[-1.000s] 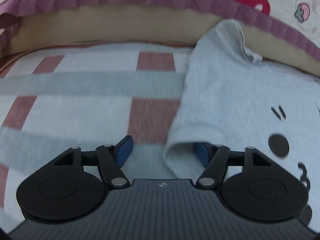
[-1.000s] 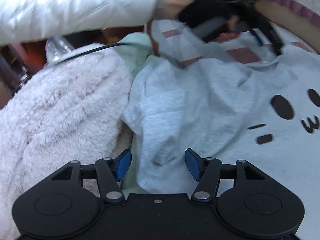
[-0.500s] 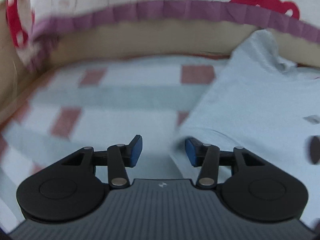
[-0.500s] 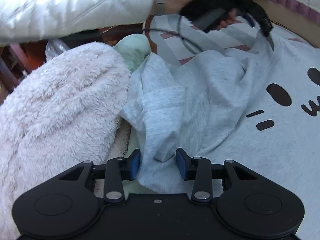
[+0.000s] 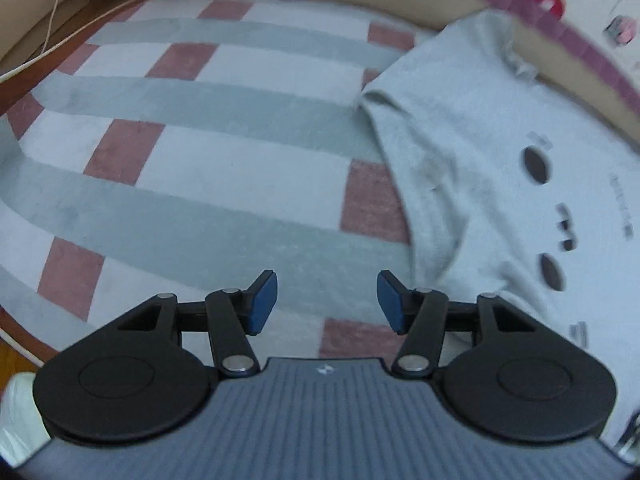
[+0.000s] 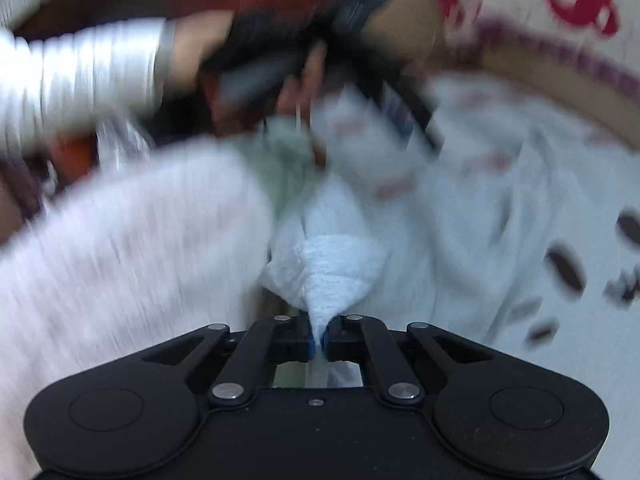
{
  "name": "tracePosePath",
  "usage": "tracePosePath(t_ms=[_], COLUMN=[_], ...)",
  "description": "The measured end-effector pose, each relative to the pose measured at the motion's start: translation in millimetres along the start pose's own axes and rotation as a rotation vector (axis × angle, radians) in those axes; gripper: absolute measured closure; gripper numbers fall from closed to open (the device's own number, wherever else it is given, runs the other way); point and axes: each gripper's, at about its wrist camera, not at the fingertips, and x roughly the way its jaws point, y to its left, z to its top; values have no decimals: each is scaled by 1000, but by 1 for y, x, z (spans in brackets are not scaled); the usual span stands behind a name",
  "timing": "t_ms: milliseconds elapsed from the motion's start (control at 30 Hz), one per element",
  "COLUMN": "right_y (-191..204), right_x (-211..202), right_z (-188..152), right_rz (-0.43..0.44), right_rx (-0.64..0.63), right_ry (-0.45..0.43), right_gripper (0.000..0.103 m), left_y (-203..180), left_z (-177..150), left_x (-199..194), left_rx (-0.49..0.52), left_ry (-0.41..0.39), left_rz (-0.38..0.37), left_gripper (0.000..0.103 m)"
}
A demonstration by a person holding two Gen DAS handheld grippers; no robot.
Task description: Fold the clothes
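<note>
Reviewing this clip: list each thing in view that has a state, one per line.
left gripper: open, jaws just widened, nothing between them.
right gripper: just closed, shut on a fold of the grey T-shirt.
grey T-shirt: spread on the checked blanket, unfolded.
pink fleece garment: heaped, untouched.

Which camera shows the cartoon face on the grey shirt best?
The left wrist view: the grey shirt lies spread out there, its cartoon face only slightly blurred. The right wrist view catches only smeared dark marks at its right edge.
</note>
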Motion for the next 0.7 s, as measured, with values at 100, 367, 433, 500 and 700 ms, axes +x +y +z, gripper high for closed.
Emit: tracePosePath(t_ms=[100, 367, 433, 500, 700], right_y=[-48, -209, -228, -230, -224], right_x=[-47, -97, -100, -98, -106], right_z=[23, -2, -23, -38, -67], right_rz=[-148, -792, -779, -768, -706], right_rx=[151, 579, 686, 730, 801], right_ry=[-187, -112, -78, -82, -101], right_gripper=[96, 91, 91, 89, 66], left_y=[-2, -47, -63, -83, -138], left_z=[-2, 24, 23, 16, -8], left_x=[-20, 7, 22, 32, 37], left_rx=[-8, -74, -103, -80, 352], left_ry=[-111, -168, -148, -162, -223], left_rz=[-68, -151, -167, -172, -54], left_gripper=[47, 40, 40, 40, 33])
